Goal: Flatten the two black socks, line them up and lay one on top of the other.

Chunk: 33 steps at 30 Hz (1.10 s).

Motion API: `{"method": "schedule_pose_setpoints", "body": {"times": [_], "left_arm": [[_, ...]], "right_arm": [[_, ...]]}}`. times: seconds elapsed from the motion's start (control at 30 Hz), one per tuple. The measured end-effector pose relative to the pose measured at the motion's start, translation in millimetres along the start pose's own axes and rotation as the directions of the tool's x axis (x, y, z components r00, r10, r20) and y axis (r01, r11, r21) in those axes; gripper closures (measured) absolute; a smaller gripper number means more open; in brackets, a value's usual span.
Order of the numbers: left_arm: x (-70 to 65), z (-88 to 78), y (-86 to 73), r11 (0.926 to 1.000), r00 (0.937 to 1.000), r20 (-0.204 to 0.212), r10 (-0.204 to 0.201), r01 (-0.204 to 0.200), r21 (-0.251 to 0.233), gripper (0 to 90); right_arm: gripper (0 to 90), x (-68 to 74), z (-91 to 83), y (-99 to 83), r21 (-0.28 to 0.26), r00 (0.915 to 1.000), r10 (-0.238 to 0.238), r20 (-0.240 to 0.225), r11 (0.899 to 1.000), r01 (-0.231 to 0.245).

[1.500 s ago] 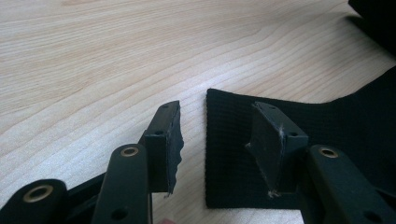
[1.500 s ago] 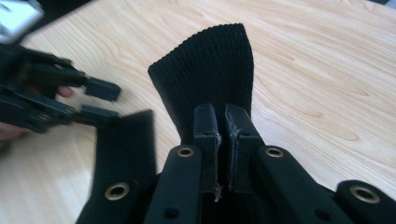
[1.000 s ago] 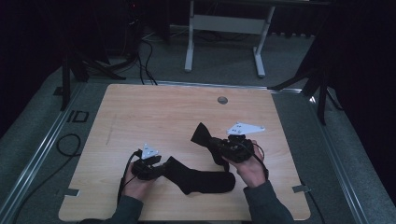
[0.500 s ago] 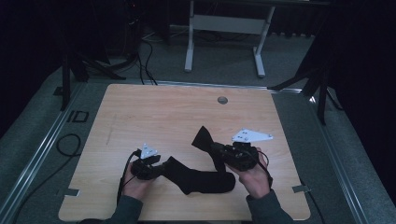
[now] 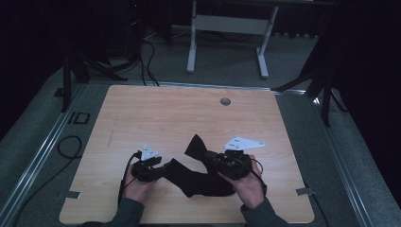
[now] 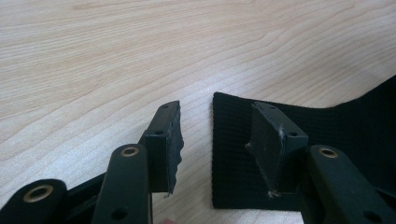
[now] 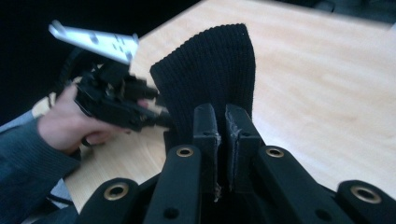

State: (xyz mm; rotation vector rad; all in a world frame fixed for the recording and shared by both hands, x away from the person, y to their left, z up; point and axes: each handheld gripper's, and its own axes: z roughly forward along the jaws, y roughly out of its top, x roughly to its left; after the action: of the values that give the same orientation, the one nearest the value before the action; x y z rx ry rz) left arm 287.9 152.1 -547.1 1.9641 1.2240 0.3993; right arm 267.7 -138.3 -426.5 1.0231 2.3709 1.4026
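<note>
Here, right gripper [image 5: 218,161] clamped on the black sock [image 5: 198,177]: jaws nearly together in the right gripper view, with a ribbed fold of the sock [image 7: 210,74] pinched between the pads and standing up beyond them. In the high view, held in the right hand [image 5: 248,184] at the near right of the table [image 5: 156,109], pointing left, grey plate on top.

Left gripper [image 5: 163,169] held in the left hand [image 5: 137,187] at the near left, pointing right toward the sock's left end. Jaws apart in the left gripper view [image 6: 215,140]: one pad over bare wood, the other over the sock's flat, straight-cut edge [image 6: 233,154]; whether that pad touches the cloth cannot be told. Nothing gripped there.

Sock itself spread across the near middle of the table between the two grippers, the main length lying flat and dark toward the near edge, one end raised and angled toward the far side just left of the right gripper.

Farther out, a small round grommet [image 5: 225,101] near the table's far edge, well apart from the sock.
</note>
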Motion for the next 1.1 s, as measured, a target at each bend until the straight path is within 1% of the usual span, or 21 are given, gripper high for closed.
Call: {"method": "schedule_pose_setpoints", "body": {"times": [0.03,0.07,0.1,0.13,0.17,0.2,0.23,0.27,0.3,0.33,0.4,0.53,0.6,0.67,0.73,0.87,0.97,1.0,1.03,1.07,1.1], "left_arm": [[0.0,0.0,0.0,1.0,1.0,0.0,0.0,0.0,0.0,53.9],[0.6,-0.5,0.0,1.0,1.0,-0.002,-0.004,0.004,-0.005,53.9],[0.6,-0.5,0.0,1.0,1.0,-0.002,-0.004,0.004,-0.005,53.9],[1.8,-1.7,0.1,0.9999,1.0,-0.002,-0.009,0.009,-0.009,53.9],[1.8,-1.7,0.1,0.9999,1.0,-0.002,-0.009,0.009,-0.009,53.9],[3.0,-2.3,0.2,0.9998,0.9998,0.0,-0.019,0.019,-0.011,53.9],[3.5,-2.4,0.2,0.9997,0.9998,-0.001,-0.021,0.021,-0.013,53.9],[3.7,-2.7,0.2,0.9996,0.9997,-0.001,-0.025,0.025,-0.016,53.9],[3.7,-2.7,0.2,0.9996,0.9997,-0.001,-0.025,0.025,-0.016,53.9],[4.0,-3.5,0.4,0.9995,0.9997,-0.002,-0.025,0.025,-0.018,53.9],[4.8,-4.7,0.5,0.9994,0.9997,-0.007,-0.025,0.025,-0.025,53.9],[6.3,-6.7,0.9,0.9986,0.9993,-0.013,-0.035,0.035,-0.039,53.9],[6.9,-7.6,0.9,0.9983,0.9991,-0.016,-0.039,0.038,-0.045,53.9],[6.7,-7.7,1.0,0.9983,0.9992,-0.016,-0.037,0.036,-0.045,54.0],[5.9,-8.0,1.1,0.9984,0.9993,-0.014,-0.033,0.033,-0.045,54.5],[4.7,-9.5,1.3,0.9984,0.9997,-0.012,-0.023,0.022,-0.052,59.4],[3.2,-10.0,1.3,0.9986,0.9999,-0.008,-0.014,0.014,-0.051,66.6],[-0.4,-9.6,1.8,0.9989,0.9998,0.005,0.017,-0.017,-0.044,68.5],[-0.4,-9.6,1.8,0.9989,0.9998,0.005,0.017,-0.017,-0.044,70.3],[-5.5,-8.5,2.5,0.9977,0.9983,0.015,0.056,-0.056,-0.038,71.7],[-7.3,-7.5,2.7,0.9971,0.9972,0.022,0.071,-0.07,-0.031,72.9]], "right_arm": [[84.0,0.0,0.0,0.0,0.0,1.0,0.0,0.0,1.0,0.0],[83.8,1.0,17.8,-8.2,0.033,0.9999,0.012,0.008,0.999,-0.012],[83.8,1.0,17.8,-8.2,0.033,0.9999,0.012,0.008,0.999,-0.012],[83.8,2.4,35.9,-17.7,0.061,0.9993,0.023,0.031,0.998,-0.025],[83.8,2.4,35.9,-17.7,0.061,0.9993,0.023,0.031,0.998,-0.025],[83.7,4.9,52.3,-26.8,0.086,0.9983,0.055,0.02,0.995,-0.056],[83.7,6.6,60.4,-30.8,0.102,0.9973,0.069,0.028,0.992,-0.071],[83.6,7.9,67.9,-34.3,0.116,0.9954,0.09,0.033,0.989,-0.093],[83.6,7.9,67.9,-34.3,0.116,0.9954,0.09,0.033,0.989,-0.093],[83.7,9.7,83.2,-40.0,0.141,0.9924,0.114,0.045,0.983,-0.12],[83.7,11.6,92.1,-42.7,0.153,0.9907,0.127,0.05,0.979,-0.133],[83.5,16.1,103.1,-45.3,0.175,0.99,0.129,0.059,0.975,-0.137],[83.3,20.7,109.8,-48.1,0.185,0.9886,0.125,0.084,0.973,-0.139],[83.3,22.6,114.0,-50.6,0.19,0.9867,0.142,0.08,0.97,-0.155],[83.3,24.7,118.5,-52.9,0.206,0.9867,0.14,0.083,0.966,-0.155],[83.1,26.9,125.7,-55.6,0.225,0.9865,0.139,0.087,0.962,-0.155],[83.1,26.7,128.2,-56.0,0.229,0.986,0.141,0.09,0.96,-0.158],[83.1,26.6,131.4,-56.9,0.238,0.985,0.146,0.091,0.957,-0.164],[83.1,26.6,131.4,-56.9,0.238,0.985,0.146,0.091,0.957,-0.164],[83.0,27.3,134.5,-58.2,0.244,0.9853,0.145,0.09,0.956,-0.163],[82.9,27.7,135.9,-58.9,0.247,0.986,0.142,0.088,0.956,-0.159]]}}
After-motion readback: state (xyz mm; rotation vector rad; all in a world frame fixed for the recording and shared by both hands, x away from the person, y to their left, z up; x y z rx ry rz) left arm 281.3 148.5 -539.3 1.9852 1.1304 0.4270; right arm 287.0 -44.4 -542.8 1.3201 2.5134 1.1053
